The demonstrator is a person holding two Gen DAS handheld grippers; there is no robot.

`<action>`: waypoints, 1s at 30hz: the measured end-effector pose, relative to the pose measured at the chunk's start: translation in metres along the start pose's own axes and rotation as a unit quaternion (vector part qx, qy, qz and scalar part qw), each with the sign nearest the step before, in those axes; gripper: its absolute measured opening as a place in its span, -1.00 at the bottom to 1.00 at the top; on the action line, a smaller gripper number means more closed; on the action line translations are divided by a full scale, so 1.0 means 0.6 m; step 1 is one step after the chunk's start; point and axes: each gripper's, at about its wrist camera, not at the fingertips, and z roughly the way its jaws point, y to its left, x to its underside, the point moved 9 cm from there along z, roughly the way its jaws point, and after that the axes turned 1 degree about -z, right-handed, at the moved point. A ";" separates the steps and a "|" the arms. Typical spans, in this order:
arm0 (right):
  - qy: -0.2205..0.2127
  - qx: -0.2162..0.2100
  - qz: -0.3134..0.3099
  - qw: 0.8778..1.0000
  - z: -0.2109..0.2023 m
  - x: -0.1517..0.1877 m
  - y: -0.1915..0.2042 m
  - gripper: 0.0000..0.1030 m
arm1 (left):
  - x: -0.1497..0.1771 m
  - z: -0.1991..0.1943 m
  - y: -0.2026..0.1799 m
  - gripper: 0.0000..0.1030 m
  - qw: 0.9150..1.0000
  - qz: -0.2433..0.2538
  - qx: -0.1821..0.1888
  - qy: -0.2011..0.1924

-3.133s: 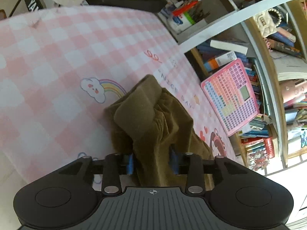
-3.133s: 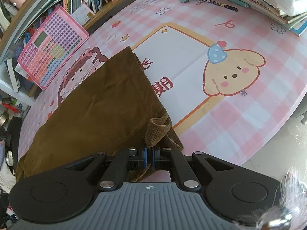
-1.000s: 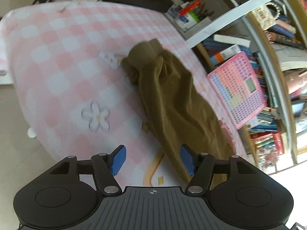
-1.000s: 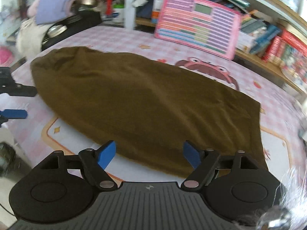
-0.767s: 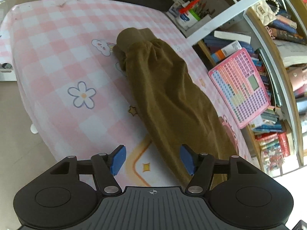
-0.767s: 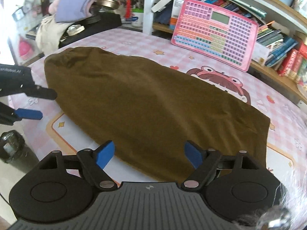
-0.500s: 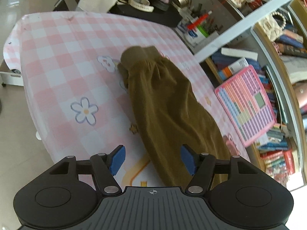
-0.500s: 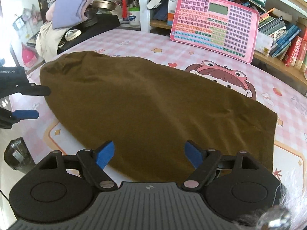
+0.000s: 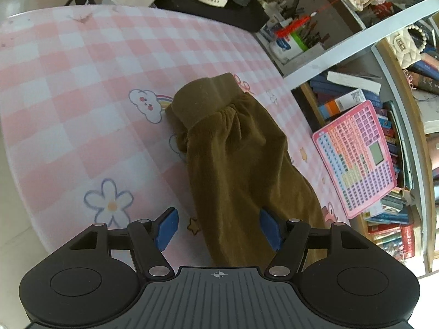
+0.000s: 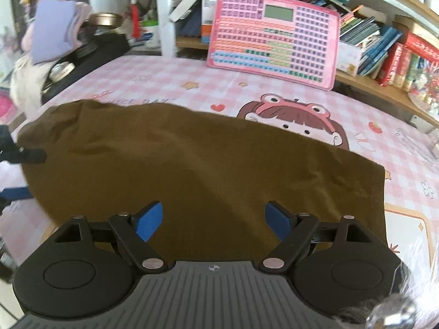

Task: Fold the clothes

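Pink checked tablecloth [image 9: 68,87], brown garment [image 10: 192,164] under both spread claws [image 10: 212,220]

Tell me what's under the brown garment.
The brown garment lies on the pink checked tablecloth. Its cartoon girl print shows only above the garment's far edge; the rest is covered. Anything else beneath is hidden.

"NICE DAY" is printed on the tablecloth [image 10: 153,82].

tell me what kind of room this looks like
Probably a child's bedroom or study corner at home. Crammed bookshelves run behind a table covered in a pink cartoon cloth, a pink toy keyboard leans on the shelf, and brown trousers lie on the table.
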 end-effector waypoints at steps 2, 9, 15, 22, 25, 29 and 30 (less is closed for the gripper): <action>-0.005 0.013 -0.001 1.000 0.010 -0.009 0.006 0.58 | -0.012 0.007 0.002 0.28 1.000 0.001 0.003 0.005; 0.004 0.050 -0.014 0.999 0.060 -0.030 0.032 0.58 | -0.048 0.028 0.002 0.28 1.000 0.001 0.024 0.010; 0.037 0.058 -0.042 0.997 0.088 -0.007 0.065 0.54 | -0.074 0.045 0.001 0.28 0.999 -0.015 0.038 0.002; 0.030 0.065 -0.050 0.996 0.087 -0.023 0.078 0.52 | -0.088 0.067 0.017 -0.63 0.999 -0.040 0.029 0.008; 0.004 0.064 -0.031 0.997 0.091 -0.065 0.085 0.53 | -0.087 0.067 0.021 -0.64 0.998 -0.040 0.040 0.010; -0.018 0.064 -0.043 0.997 0.130 -0.124 0.113 0.53 | -0.088 0.068 0.024 -0.56 0.998 -0.036 0.047 0.017; -0.021 0.067 -0.050 0.996 0.142 -0.135 0.121 0.53 | -0.089 0.068 0.025 -0.54 0.998 -0.040 0.052 0.020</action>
